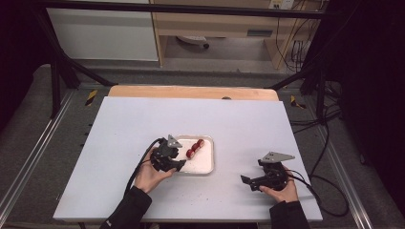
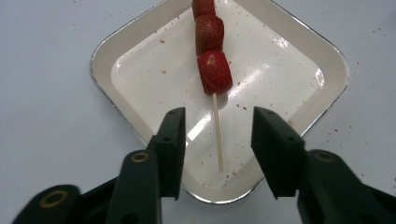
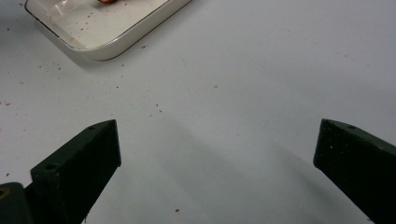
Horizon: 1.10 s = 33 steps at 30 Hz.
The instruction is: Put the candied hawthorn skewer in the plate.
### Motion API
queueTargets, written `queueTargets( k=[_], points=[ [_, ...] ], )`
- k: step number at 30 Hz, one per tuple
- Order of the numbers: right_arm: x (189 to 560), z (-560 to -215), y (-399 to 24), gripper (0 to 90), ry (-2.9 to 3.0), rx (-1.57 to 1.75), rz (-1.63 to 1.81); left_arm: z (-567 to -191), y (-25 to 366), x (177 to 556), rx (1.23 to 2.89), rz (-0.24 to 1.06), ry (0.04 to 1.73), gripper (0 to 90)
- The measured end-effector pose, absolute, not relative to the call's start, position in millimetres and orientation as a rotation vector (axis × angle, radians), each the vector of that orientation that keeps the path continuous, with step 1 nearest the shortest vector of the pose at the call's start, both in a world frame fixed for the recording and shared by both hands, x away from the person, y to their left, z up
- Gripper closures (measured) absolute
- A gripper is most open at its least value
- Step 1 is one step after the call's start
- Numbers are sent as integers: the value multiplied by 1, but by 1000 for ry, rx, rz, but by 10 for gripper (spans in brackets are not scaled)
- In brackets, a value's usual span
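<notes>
Now the skewer [image 2: 217, 135] in the tray [image 2: 116, 44] is being straddled by the left tongs [image 2: 217, 140], parted, empty; closing on the stick is seemingly being called for. Right tongs [image 3: 215, 149] are being held wide, empty, over the counter [image 3: 261, 70].

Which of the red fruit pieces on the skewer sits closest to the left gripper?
The bottom piece, the brightest red one, next to the bare stick that runs down between the open left gripper jaws; the darker pieces sit beyond it.

Tray [image 1: 206, 166] near the bench [image 1: 124, 124] middle, skewer [image 2: 212, 60] lying in the tray, left tongs [image 2: 217, 135] over the tray's near-left edge astride the stick, right tongs [image 1: 244, 180] well apart to the right
</notes>
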State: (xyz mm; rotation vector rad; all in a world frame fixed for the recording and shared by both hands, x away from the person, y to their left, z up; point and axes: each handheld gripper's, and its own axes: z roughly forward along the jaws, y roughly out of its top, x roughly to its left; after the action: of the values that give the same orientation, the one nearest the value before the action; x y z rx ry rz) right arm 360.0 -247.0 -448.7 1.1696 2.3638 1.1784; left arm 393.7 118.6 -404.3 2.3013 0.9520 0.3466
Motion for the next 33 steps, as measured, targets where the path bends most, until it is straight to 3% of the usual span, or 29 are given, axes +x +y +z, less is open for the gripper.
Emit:
queueTargets(
  k=[9, 15, 33],
  points=[
    [360, -447, -248, 10, 2361, 1173, 1178, -396, 150, 382, 2266, 325, 896, 254],
    [360, -448, -248, 8, 2361, 1181, 1178, -401, 180, 372, 2241, 347, 907, 154],
    [359, -451, -247, 8, 2378, 1179, 1161, -439, 257, 344, 2112, 393, 1026, 119]
  ],
)
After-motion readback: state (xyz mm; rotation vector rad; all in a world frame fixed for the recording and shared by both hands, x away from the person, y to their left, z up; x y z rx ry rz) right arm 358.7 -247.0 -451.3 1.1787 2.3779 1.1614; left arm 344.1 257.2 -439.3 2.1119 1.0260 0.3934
